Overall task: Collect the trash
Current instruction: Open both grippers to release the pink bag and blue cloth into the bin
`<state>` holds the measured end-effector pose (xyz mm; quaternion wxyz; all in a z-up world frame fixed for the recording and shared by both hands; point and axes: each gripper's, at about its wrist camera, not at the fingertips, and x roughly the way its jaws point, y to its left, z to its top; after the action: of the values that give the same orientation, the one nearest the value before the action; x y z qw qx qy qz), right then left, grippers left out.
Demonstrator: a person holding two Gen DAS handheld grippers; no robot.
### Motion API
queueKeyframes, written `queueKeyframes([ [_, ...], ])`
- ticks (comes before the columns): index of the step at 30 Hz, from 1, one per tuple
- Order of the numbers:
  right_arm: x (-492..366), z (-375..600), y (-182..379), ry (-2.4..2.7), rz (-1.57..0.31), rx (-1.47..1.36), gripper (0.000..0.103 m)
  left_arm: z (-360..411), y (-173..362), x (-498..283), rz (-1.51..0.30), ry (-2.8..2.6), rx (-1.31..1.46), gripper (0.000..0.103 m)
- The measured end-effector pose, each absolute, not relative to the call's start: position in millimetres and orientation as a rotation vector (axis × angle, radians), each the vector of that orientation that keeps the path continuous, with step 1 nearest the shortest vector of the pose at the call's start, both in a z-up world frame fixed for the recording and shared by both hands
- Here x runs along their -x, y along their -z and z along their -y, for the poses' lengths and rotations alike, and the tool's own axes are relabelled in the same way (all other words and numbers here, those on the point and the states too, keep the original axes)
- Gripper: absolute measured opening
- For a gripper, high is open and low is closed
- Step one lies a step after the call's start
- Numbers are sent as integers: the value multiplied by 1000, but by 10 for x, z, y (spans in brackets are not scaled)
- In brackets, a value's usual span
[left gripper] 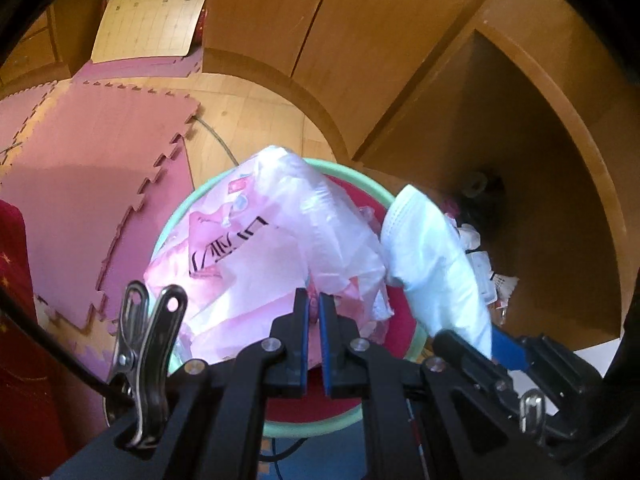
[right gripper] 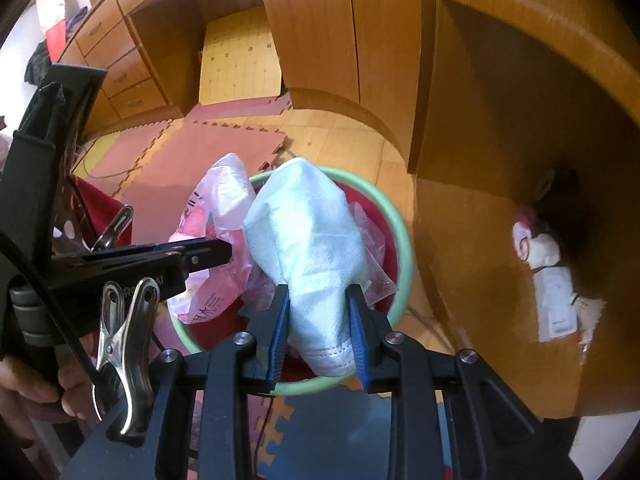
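The left claw [left gripper: 315, 304] is pinched tight on a thin pink-and-white plastic bag [left gripper: 280, 236], which hangs over the green bin [left gripper: 180, 208] (red liner inside). The right claw [right gripper: 318, 312] grips a pale blue face mask [right gripper: 308, 232] — it seems crumpled — above the same bin, beside the wooden cabinet [right gripper: 500, 120].

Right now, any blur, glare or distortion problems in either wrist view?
Left wrist: strong fisheye bending of the wooden cabinets, black vignette corners; the pink-and-white plastic bag is sharp, the open cabinet recess sits in deep shadow. Right wrist: same curvature; the pale blue face mask is well lit, the top-left is overexposed.
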<state>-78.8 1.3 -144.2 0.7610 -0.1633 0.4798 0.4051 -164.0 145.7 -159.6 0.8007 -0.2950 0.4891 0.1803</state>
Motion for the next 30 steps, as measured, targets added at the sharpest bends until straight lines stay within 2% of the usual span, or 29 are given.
queueKeyframes([
  [10,704,-53,1671,-857,-1100,341,29,-1462,1802,1473,-1071,-419,562,6],
  [17,725,-61,1770,-862,-1128,333,29,-1644,2065,1461,-1092,-433,657,11],
  [20,731,-61,1792,-866,-1127,340,30,-1704,2107,1468,-1100,-441,708,19],
  [24,765,-99,1791,-848,-1094,381,33,-1722,2096,1476,-1103,-433,726,37],
  [30,830,-95,1754,-902,-1072,366,43,-1759,2025,1502,-1087,-440,758,52],
])
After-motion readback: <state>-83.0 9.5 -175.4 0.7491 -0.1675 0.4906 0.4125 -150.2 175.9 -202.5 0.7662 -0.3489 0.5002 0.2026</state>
